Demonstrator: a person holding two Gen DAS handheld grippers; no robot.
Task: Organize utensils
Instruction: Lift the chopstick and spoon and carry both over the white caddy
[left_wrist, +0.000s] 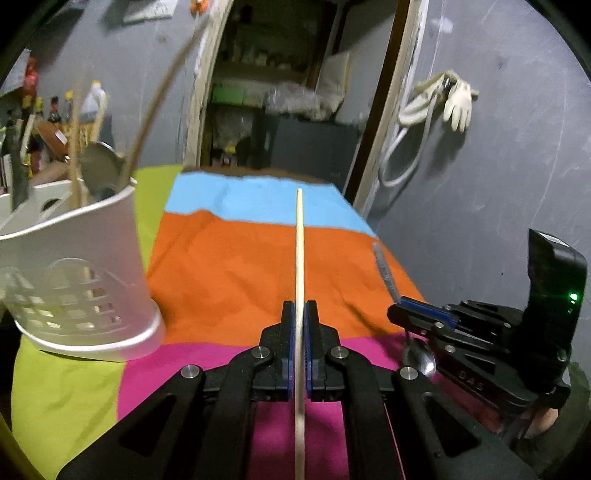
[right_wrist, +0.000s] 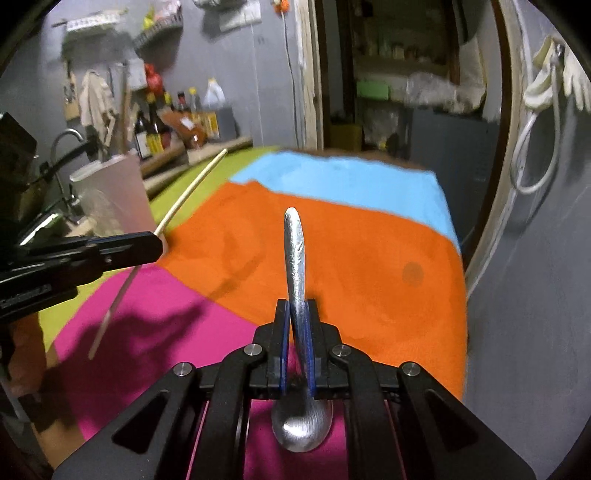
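While the white utensil holder (left_wrist: 79, 273) is standing at the left on the green strip of the striped cloth (left_wrist: 229, 266), a metal ladle (left_wrist: 99, 168) and thin sticks are being kept upright inside it. Just right of the holder, in the left wrist view, a wooden chopstick (left_wrist: 299, 240) is being gripped by the left gripper (left_wrist: 300, 314), whose blue pads are being pressed closed on it; the stick is being carried through the middle of the jaws, its far end pointing forward over the orange and blue bands, its near end running back under the camera. Further right, a metal spoon (right_wrist: 295, 258) is being clamped by the right gripper (right_wrist: 297, 314), closed on the shaft: the textured handle is being held forward and upward past the fingertips, while the bowl is hanging behind them, above the pink band. At the far right, a pale glove (left_wrist: 458, 103) is being left hanging on the grey wall.
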